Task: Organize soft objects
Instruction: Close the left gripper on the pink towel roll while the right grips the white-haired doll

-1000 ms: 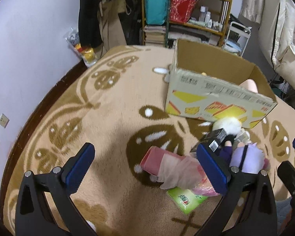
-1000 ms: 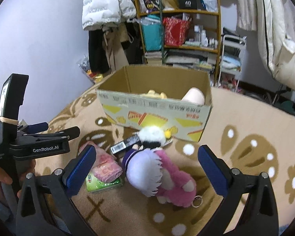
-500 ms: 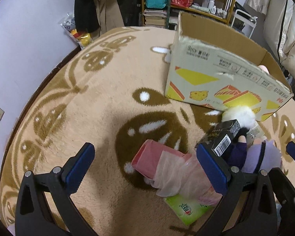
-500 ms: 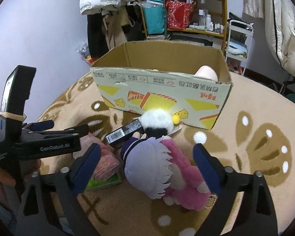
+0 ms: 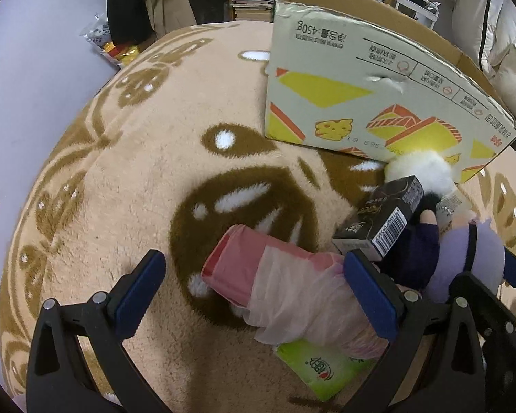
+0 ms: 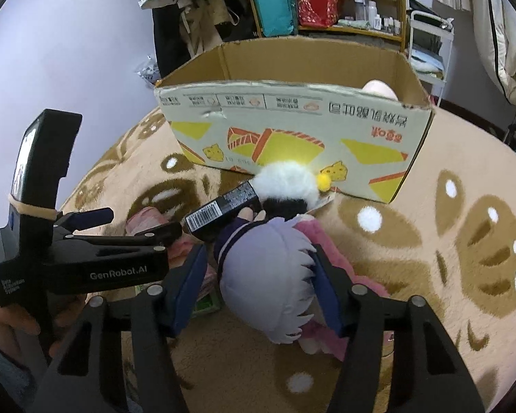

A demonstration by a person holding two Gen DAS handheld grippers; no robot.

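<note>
The right gripper (image 6: pixel 259 285) is closed around the plush doll's (image 6: pixel 268 275) lilac head; lifting into the cardboard box (image 6: pixel 292 127) ahead is judged next. The left gripper (image 5: pixel 254 296) is wide open, with the pink roll (image 5: pixel 254 275) lying between its 2 jaws, ungrasped.

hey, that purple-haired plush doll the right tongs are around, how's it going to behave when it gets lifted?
The plush doll will probably squash between the right tongs, being stuffed fabric. Likely light. Its pink body may dangle floppily below the big head.
</note>
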